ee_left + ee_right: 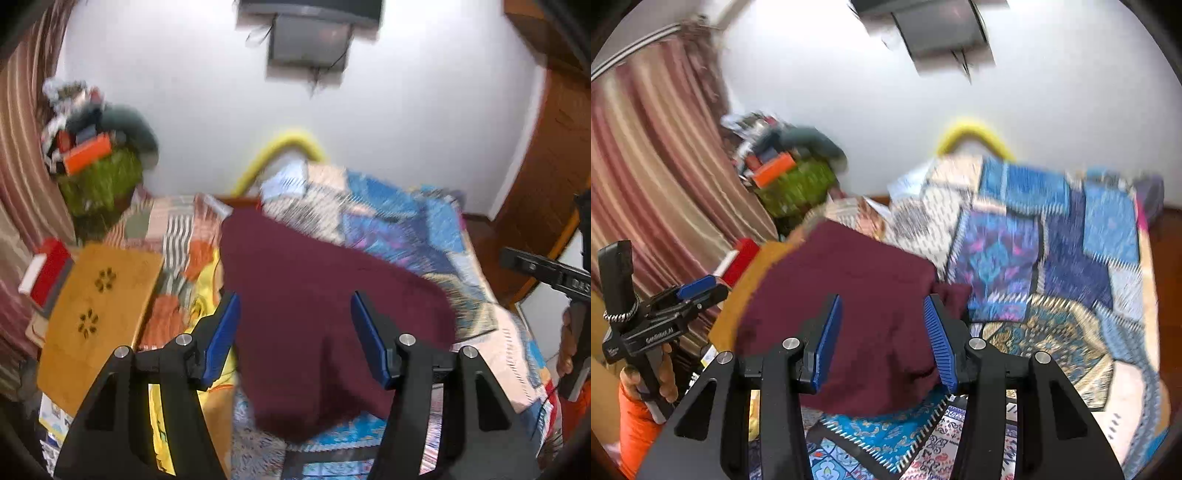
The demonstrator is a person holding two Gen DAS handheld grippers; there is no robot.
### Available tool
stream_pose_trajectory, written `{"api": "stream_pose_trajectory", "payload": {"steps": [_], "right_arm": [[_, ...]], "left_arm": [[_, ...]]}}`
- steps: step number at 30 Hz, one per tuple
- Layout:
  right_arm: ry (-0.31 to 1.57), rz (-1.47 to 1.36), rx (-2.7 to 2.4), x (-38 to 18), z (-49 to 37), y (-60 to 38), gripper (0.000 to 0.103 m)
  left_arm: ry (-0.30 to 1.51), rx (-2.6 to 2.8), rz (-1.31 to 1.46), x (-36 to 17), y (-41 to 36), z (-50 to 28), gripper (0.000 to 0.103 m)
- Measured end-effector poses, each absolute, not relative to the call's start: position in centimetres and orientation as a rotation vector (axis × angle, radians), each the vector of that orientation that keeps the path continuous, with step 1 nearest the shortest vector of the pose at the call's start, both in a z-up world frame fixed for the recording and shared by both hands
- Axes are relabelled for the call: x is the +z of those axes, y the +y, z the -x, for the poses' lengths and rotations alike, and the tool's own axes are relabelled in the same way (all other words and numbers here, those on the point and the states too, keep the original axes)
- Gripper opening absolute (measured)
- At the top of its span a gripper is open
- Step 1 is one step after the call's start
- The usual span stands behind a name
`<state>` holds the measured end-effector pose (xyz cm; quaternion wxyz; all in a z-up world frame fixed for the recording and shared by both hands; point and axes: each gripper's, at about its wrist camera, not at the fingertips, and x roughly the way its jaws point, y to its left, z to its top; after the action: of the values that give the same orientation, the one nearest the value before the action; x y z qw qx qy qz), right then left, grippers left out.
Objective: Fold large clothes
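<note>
A dark maroon garment (314,295) lies folded into a rough block on the patchwork bedspread (424,229); it also shows in the right wrist view (857,302). My left gripper (293,339) is open and empty, held above the garment's near part. My right gripper (882,339) is open and empty, also above the garment's near part. The left gripper shows at the left edge of the right wrist view (696,288). The right gripper's body shows at the right edge of the left wrist view (546,271).
An orange-brown mat with flower cut-outs (99,317) lies left of the garment. A red and white box (48,273) sits beside it. A green basket piled with items (99,177) stands by the striped curtain (657,177). A yellow curved pipe (280,147) rises behind the bed. A wooden door (546,155) is at right.
</note>
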<state>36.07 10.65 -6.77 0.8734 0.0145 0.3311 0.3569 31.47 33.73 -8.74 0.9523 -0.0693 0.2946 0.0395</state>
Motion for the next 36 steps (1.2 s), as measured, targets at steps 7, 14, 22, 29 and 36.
{"api": "stream_pose_trajectory", "payload": {"steps": [7,14,22,29,36], "right_arm": [[0.406,-0.008,0.774,-0.6,-24.8,7.4,0.044],[0.138,0.024,0.773,1.5,-12.7,4.7,0.044],[0.045,0.009,0.704,-0.9,-6.6,3.6,0.046],[0.036,-0.01,0.6,-2.1,-6.1,3.3,0.084],[0.045,-0.001,0.581,-2.2,-5.9,3.0,0.103]], "left_arm": [[0.349,0.079,0.074,-2.3,27.9,-20.2,0.061],[0.114,0.102,0.044,0.3,22.2,-9.5,0.061],[-0.039,0.206,0.037,-2.2,18.0,-2.0,0.061],[-0.05,0.256,0.115,-4.6,17.8,0.2,0.09],[-0.02,0.297,0.122,-6.1,17.6,0.5,0.102]]}}
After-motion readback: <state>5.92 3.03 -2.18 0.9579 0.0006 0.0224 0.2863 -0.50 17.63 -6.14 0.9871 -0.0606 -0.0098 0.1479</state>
